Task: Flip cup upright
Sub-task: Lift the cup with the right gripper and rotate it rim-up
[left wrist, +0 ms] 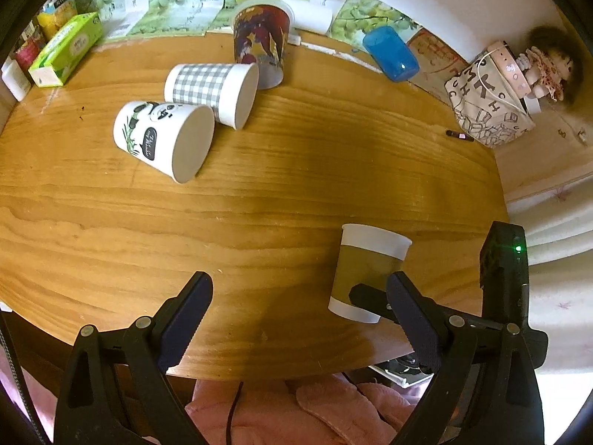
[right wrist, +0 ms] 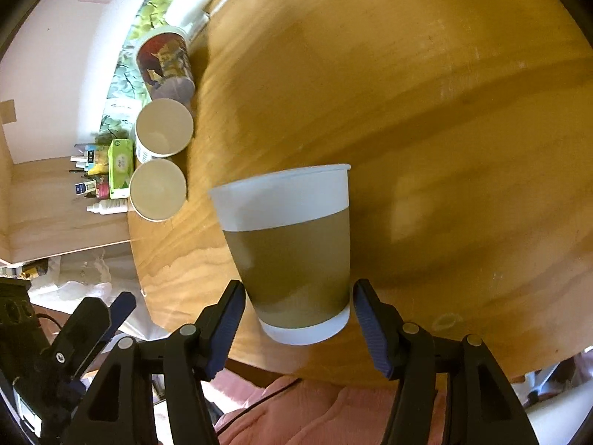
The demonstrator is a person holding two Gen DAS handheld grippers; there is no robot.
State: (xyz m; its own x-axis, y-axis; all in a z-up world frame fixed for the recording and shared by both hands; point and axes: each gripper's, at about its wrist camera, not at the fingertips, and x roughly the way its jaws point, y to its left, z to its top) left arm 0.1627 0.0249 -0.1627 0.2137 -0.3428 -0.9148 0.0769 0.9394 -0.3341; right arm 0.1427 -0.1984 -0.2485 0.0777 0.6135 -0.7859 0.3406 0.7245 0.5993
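A brown paper cup with white bands [right wrist: 296, 252] sits between the fingers of my right gripper [right wrist: 296, 319]. The pads stand at its lower sides with small gaps, so the jaws look open around it. In the left wrist view the same cup [left wrist: 367, 270] stands near the table's front right edge, wide end up, with the right gripper's finger [left wrist: 367, 296] at its base. My left gripper [left wrist: 296, 319] is open and empty over the table's front edge. A panda cup [left wrist: 163, 137] and a grey checked cup [left wrist: 211, 89] lie on their sides at the back left.
A red printed cup [left wrist: 261, 44] stands behind the checked cup. A blue cup [left wrist: 391, 53] leans at the back. A green box [left wrist: 66, 50] is at the far left, a printed bag [left wrist: 485, 104] and a doll [left wrist: 545, 70] at the far right. Pink fabric [left wrist: 296, 411] lies below the wooden table [left wrist: 278, 193].
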